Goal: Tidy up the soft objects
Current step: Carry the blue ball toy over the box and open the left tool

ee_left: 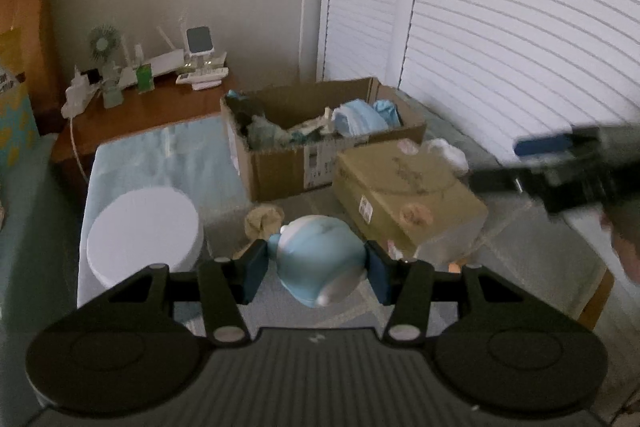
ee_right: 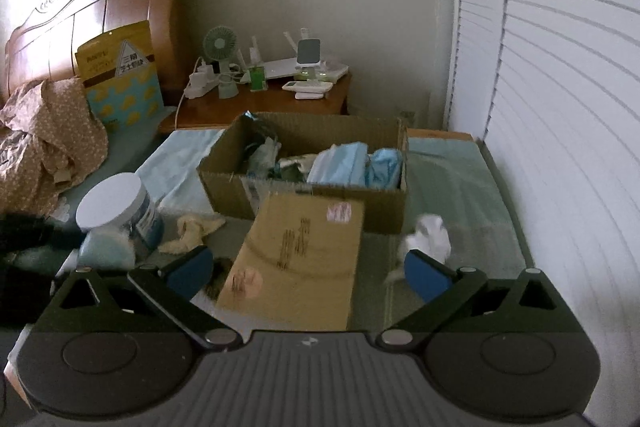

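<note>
The left gripper is clenching a light blue plush toy, its two blue pads pressing in on either side of the soft body, so the toy is hanging between the fingers above the bed. A pale, whitish rounded part of the toy is poking out at its lower right. Just beyond the toy a crumpled beige cloth is lying on the bed, and to the left a white-lidded tub is standing near it. Farther back an open cardboard box is sitting on the bed, already holding blue and teal fabric items, and a closed cardboard box is resting against its front right corner. The right gripper is standing released, its jaws spread wide with nothing clamped between them; the closed cardboard box is showing in the gap, lying below the gripper rather than being held. Just beside the right finger a white soft item is lying on the bed, a little blurred. In the left wrist view the right gripper is appearing as a dark smear at the right edge, with part of the person's hand below it. A wooden nightstand carrying a small fan and chargers is standing behind the boxes.
</note>
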A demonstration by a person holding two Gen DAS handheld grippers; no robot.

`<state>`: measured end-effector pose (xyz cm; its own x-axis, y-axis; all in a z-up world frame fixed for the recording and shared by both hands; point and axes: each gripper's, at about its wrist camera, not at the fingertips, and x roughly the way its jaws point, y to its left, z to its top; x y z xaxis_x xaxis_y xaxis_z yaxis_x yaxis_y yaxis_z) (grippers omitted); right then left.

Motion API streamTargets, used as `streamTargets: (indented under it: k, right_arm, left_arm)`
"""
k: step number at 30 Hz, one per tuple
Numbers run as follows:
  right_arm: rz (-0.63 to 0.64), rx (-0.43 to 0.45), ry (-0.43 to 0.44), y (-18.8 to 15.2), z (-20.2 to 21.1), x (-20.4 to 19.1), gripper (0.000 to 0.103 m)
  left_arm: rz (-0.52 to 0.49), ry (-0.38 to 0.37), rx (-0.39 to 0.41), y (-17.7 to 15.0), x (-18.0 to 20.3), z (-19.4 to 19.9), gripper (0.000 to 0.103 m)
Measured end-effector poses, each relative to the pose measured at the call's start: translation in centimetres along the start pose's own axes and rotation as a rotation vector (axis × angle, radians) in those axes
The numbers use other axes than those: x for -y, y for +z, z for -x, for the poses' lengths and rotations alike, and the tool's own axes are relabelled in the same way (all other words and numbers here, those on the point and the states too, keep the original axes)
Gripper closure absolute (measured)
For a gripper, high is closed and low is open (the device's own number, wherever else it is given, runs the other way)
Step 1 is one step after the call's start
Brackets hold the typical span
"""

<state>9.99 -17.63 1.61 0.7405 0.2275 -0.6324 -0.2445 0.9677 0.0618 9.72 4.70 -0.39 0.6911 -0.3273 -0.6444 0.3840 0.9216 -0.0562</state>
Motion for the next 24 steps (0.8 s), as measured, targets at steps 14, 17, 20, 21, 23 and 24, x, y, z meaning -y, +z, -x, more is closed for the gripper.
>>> streamTargets:
  k: [14,17,20,21,23,24]
  right_arm:
    - [0.011,0.003,-0.049,-2.6,2.2,0.2,0.000]
    - [0.003,0.002,-0.068,-3.1,2.3,0.6,0.000]
    - [-0.008,-0.008,-0.084,-3.4,2.4,1.2,0.000]
    - [-0.010,-0.010,-0.084,-3.4,2.4,1.4,0.000]
    - [-0.012,-0.017,-0.088,-3.6,2.5,1.8,0.000]
    - [-0.013,-0.019,-0.092,-3.6,2.5,2.0,0.000]
  left_arm:
    - [-0.023,-0.006,0.023,8.4,-0.6,-4.9,0.051]
    - [-0.005,-0.003,0.030,10.5,-1.0,-6.8,0.051]
    - [0.018,-0.001,0.017,12.4,-1.4,-9.2,0.051]
    - [0.027,0.000,0.015,12.9,-1.5,-9.9,0.051]
    - [0.031,0.012,0.004,13.7,-1.6,-11.3,0.051]
    - [0.031,0.017,-0.002,14.0,-1.5,-12.0,0.051]
